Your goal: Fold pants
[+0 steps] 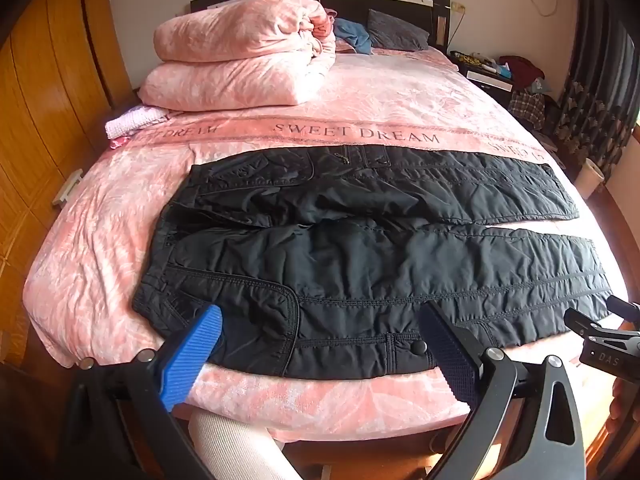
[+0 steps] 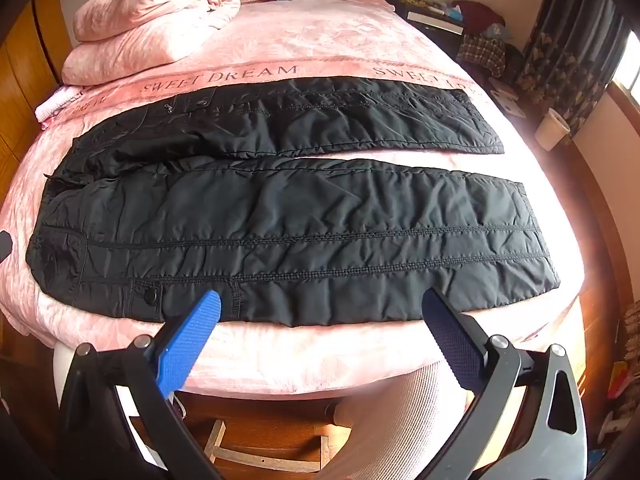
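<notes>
Black quilted pants (image 1: 360, 256) lie flat and spread out on the pink bed, waistband to the left, both legs running right with a narrow gap between them. They also show in the right wrist view (image 2: 288, 220). My left gripper (image 1: 320, 316) is open and empty, hovering over the near edge of the pants by the hip pocket and waistband. My right gripper (image 2: 320, 304) is open and empty, over the near edge of the near leg. The right gripper's tool also shows at the right edge of the left wrist view (image 1: 600, 332).
The bed (image 1: 360, 96) carries a folded pink duvet (image 1: 240, 52) at the far left, and pillows and clothes at the headboard. A wooden wardrobe (image 1: 36, 120) stands left. A nightstand (image 1: 488, 68) and a white bin (image 2: 552, 132) stand right. My legs are below the bed edge.
</notes>
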A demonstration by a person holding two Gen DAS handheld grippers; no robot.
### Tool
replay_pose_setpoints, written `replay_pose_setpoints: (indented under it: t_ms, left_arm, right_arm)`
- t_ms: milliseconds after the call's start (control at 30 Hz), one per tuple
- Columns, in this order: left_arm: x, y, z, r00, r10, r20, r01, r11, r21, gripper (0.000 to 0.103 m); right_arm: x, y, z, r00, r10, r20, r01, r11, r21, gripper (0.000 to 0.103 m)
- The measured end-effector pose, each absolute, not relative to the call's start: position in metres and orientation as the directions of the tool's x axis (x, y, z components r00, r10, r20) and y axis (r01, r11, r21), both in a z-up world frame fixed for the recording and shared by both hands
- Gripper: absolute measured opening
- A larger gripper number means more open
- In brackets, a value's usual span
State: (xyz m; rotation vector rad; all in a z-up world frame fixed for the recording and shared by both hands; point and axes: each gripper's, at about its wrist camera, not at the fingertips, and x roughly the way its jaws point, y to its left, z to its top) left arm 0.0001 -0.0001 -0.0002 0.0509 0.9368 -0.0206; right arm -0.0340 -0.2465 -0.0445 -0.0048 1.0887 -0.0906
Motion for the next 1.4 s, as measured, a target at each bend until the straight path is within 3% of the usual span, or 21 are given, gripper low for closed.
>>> replay_pose_setpoints:
  t_ms: [1400]
  left_arm:
    - [0.004,-0.005,0.001,0.597,0.015,-0.802,0.044,0.998,0.052,0.099]
  right_arm:
    - [-0.027,-0.258,-0.048,0.453,-0.091,-0.887,0.107,0.993,-0.048,0.101]
